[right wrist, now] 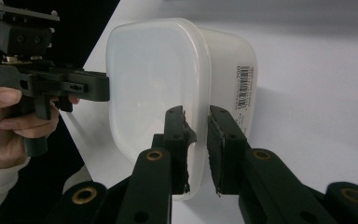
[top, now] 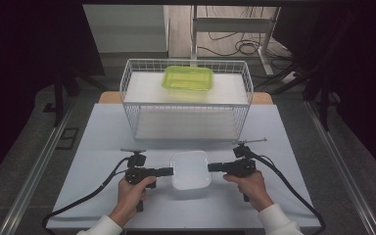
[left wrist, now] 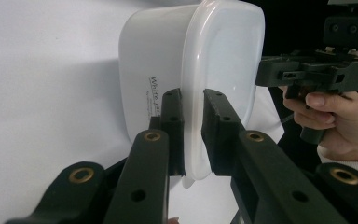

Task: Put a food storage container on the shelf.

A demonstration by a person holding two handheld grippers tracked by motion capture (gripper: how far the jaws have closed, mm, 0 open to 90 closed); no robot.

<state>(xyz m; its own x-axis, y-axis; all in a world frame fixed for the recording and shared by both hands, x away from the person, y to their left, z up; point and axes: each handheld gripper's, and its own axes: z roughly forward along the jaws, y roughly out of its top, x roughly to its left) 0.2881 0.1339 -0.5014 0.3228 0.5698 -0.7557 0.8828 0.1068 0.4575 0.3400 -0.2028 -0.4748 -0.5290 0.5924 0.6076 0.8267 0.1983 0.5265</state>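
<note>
Between my two grippers sits the white container (top: 190, 169), left gripper (top: 169, 171) and right gripper (top: 211, 167) each nearly closed, pinching opposite rim edges so it lifts level.

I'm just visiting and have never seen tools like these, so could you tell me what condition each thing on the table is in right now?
White container: lid on, upright on the table, gripped at both side rims.
Left gripper: jaws closed on the container's left rim.
Right gripper: jaws closed on the container's right rim.
Green container: lid on, resting flat on top of the rack.
Wire rack: upright at the back of the table, lower shelf bare.
</note>
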